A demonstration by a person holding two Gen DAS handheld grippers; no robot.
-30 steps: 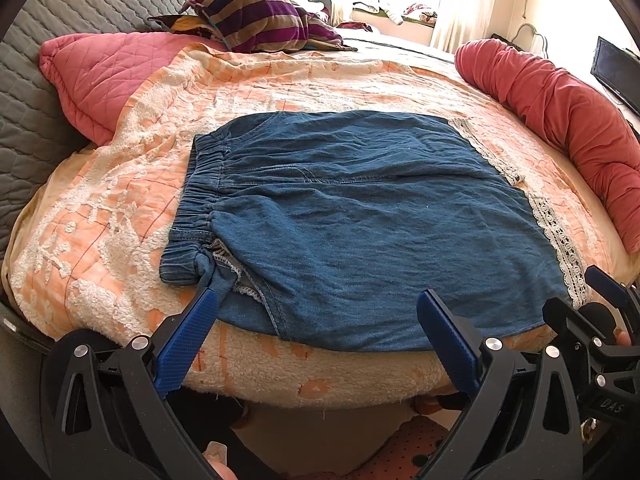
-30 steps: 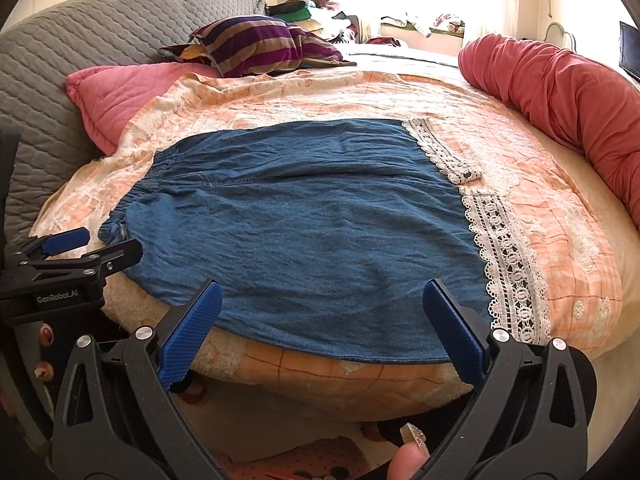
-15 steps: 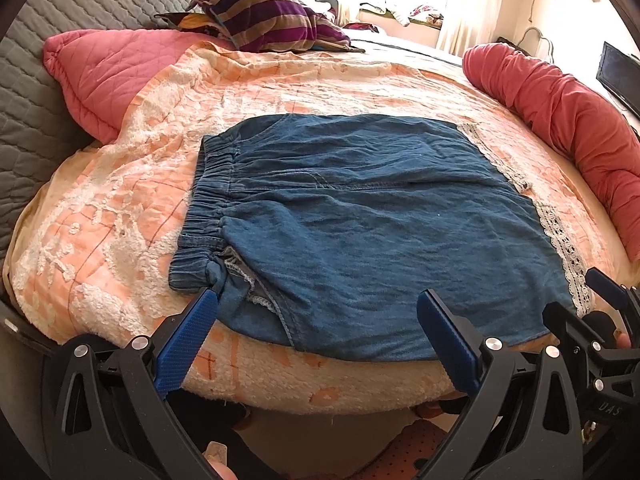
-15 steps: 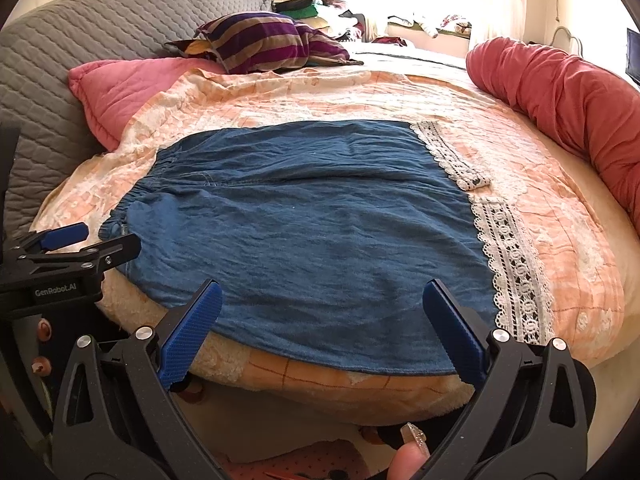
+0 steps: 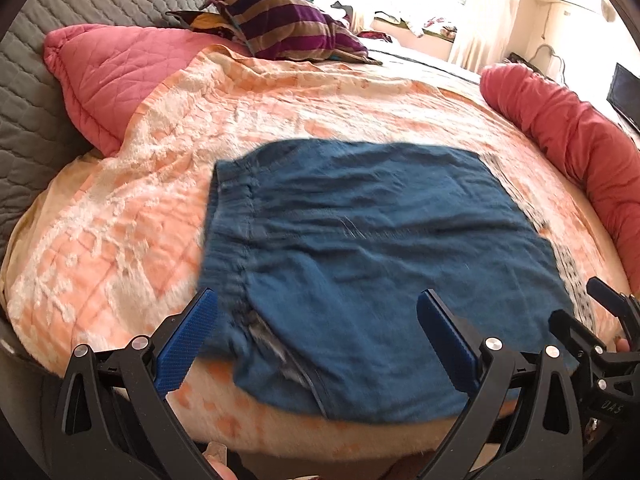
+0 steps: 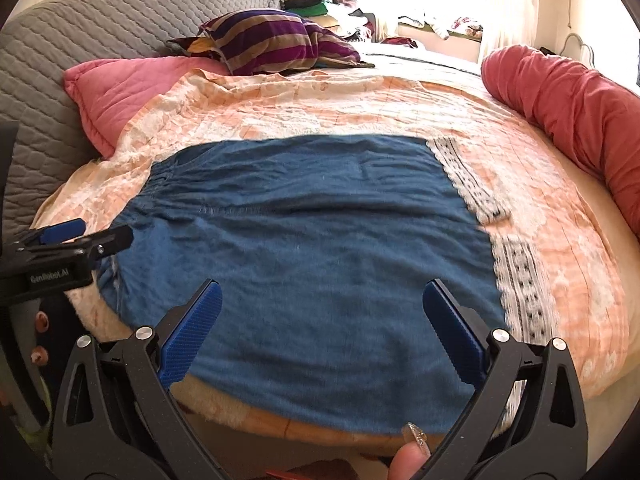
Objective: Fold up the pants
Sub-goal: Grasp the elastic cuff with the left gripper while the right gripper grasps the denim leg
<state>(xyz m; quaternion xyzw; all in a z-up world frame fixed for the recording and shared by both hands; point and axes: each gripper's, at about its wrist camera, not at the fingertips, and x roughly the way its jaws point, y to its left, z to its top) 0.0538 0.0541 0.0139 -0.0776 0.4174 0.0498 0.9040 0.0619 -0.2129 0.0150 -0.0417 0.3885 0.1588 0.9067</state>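
Blue denim pants (image 5: 372,256) (image 6: 312,248) with white lace hems (image 6: 516,280) lie folded flat on the peach bedspread (image 5: 132,240), waistband to the left. My left gripper (image 5: 316,328) hovers open over the near waistband corner, nothing between its blue pads. My right gripper (image 6: 320,316) is open too, above the near edge of the pants towards the lace hem. Each gripper shows at the edge of the other's view: the right one (image 5: 600,320) and the left one (image 6: 68,240).
A grey quilted headboard (image 6: 80,40) and a pink pillow (image 5: 112,76) lie at the left, a striped cushion (image 6: 272,40) at the back, a red bolster (image 6: 572,108) along the right. The bed edge (image 5: 320,436) runs just below my fingers. A fingertip (image 6: 408,460) shows at the bottom.
Both grippers have risen and moved forward over the bed, so the pants sit lower and closer in both views. The pants have not moved.
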